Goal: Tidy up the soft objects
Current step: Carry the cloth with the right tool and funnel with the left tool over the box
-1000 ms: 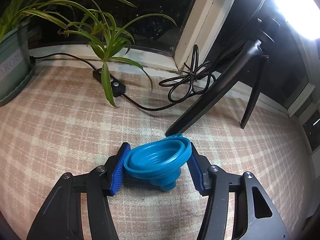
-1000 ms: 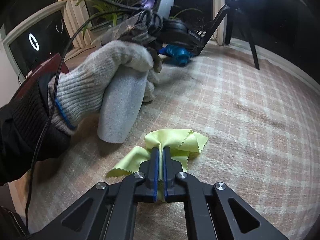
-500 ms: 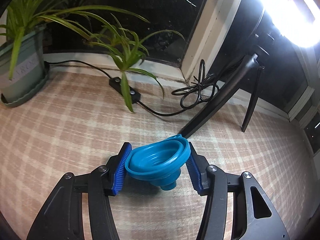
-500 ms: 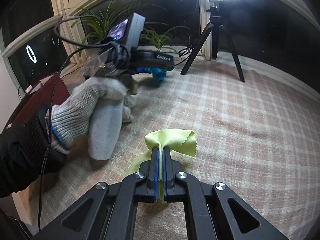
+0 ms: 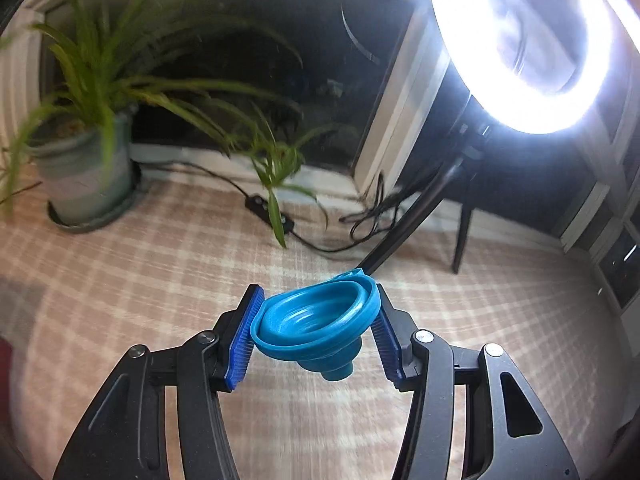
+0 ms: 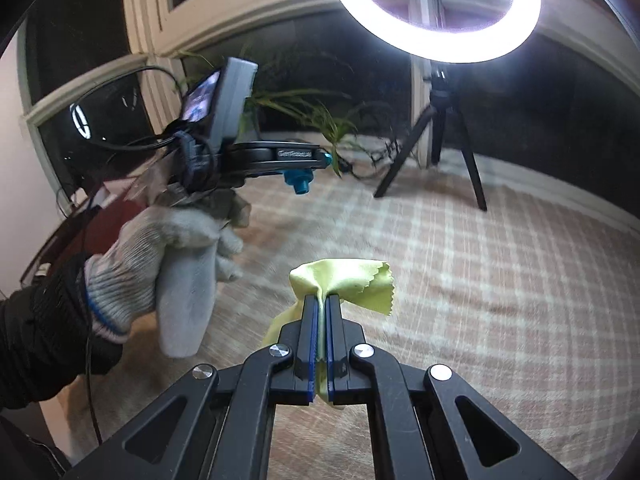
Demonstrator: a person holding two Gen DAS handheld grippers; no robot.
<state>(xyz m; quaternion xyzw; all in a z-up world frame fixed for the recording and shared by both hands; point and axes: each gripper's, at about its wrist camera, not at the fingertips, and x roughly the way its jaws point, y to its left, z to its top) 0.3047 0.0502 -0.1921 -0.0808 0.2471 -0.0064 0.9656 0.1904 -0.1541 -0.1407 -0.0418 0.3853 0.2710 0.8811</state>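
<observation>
We've got the left gripper [image 5: 316,330] squeezing the funnel [image 5: 316,326], just tightened; right gripper [image 6: 322,304] pinching the cloth [image 6: 352,280]. Squashed rim could pop out; cloth prob. safe.

The left tongs [image 5: 316,330] point forward and somewhat downward, both arms spread apart, their ribbed blue pads [image 5: 244,336] pressing on the two sides of a blue funnel [image 5: 316,328] held clear above the plaid cloth. Their jaws have just been closing a little on the funnel, whose rim is squeezed into an oval. In the right wrist view a gloved left hand [image 6: 160,248] wraps the grey handle below those tongs, with a dark sleeve behind the glove cuff. The right tongs [image 6: 322,300] tilt more steeply down, jaws pressed together, pinching a yellow cloth [image 6: 352,284] between the pads.
</observation>
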